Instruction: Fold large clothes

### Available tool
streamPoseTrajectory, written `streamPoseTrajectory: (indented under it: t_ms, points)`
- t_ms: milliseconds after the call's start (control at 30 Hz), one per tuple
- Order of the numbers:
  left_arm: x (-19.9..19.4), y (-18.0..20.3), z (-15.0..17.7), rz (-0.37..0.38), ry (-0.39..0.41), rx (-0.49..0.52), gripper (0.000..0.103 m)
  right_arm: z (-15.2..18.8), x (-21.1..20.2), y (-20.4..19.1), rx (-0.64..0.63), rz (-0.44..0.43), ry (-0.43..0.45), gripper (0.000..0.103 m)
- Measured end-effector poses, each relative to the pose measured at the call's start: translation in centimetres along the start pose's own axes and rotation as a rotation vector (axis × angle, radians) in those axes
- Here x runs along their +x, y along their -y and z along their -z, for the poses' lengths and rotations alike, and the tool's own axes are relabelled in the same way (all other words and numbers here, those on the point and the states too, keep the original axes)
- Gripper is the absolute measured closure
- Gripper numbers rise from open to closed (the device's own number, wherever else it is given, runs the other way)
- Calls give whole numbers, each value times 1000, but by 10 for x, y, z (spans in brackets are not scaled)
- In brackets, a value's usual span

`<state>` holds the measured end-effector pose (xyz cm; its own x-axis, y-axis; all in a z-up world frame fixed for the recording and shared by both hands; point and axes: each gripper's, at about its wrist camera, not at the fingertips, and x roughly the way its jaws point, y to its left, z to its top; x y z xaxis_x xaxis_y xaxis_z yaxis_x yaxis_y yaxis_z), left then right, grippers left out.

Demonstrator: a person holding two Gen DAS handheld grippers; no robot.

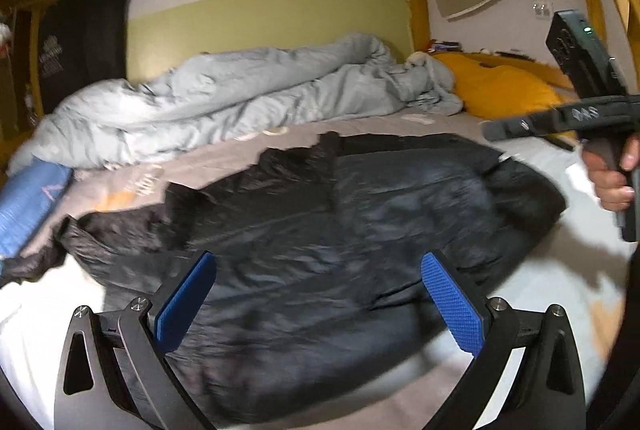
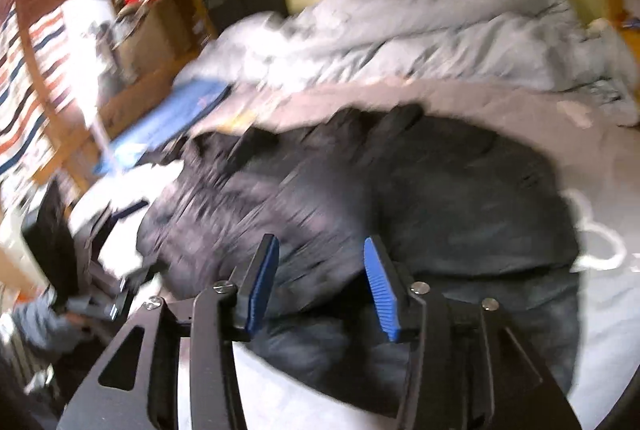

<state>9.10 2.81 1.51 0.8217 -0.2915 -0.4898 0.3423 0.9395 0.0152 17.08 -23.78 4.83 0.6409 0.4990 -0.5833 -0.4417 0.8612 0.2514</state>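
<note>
Black jacket (image 1: 340,230) is lying spread across the near half of a bed (image 1: 560,290), its shiny fabric rumpled and one edge bunching toward the left. Left gripper (image 1: 320,302) is hovering just above the jacket's near edge, its blue pads (image 1: 452,306) standing wide apart with nothing between them but the dark cloth below. Right gripper (image 2: 320,286) is hanging over the near part of the same garment in its own blurred view, its jaws partly apart and clamping nothing; the jacket (image 2: 420,198) is filling the scene beyond its fingers. In the left wrist view, the right gripper (image 1: 520,128) is appearing at the far right edge, carried by a hand (image 1: 612,178) and held above the jacket's right end, clear of the fabric. Behind the jacket, a pale grey duvet (image 1: 240,98) is lying heaped along the far side of the bed against a green and white wall, with a yellow pillow (image 1: 500,86) at the far right and a blue item (image 1: 28,198) at the left.
</note>
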Motion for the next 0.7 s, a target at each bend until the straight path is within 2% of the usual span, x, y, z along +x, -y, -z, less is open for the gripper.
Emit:
streamPoseTrajectory:
  t_ms: [100, 167, 200, 267, 333, 467, 533, 600, 633, 700]
  points:
    - [2, 11, -6, 93, -31, -47, 0, -10, -14, 16, 49, 63, 52, 58]
    - [10, 17, -8, 138, -80, -76, 0, -13, -20, 26, 72, 105, 68, 58]
    - [19, 20, -8, 175, -133, -109, 0, -15, -21, 31, 91, 114, 67, 58]
    - [31, 22, -4, 187, -196, -156, 0, -17, -24, 42, 135, 113, 67, 58]
    - [47, 18, 2, 142, -253, -215, 0, -17, -23, 48, 166, 100, 57, 57]
    - [65, 1, 10, 148, -276, -299, 1, -14, -21, 47, 143, 125, 45, 57]
    - [68, -10, 9, 168, -259, -350, 9, -13, -20, 44, 122, 138, 40, 55]
    - [69, -16, 6, 210, -245, -377, 38, -12, -17, 44, 118, 143, 33, 53]
    - [71, -18, 4, 226, -240, -381, 47, -11, -16, 44, 120, 146, 28, 52]
    - [69, -23, 0, 231, -225, -370, 79, -11, -13, 46, 126, 153, 20, 52]
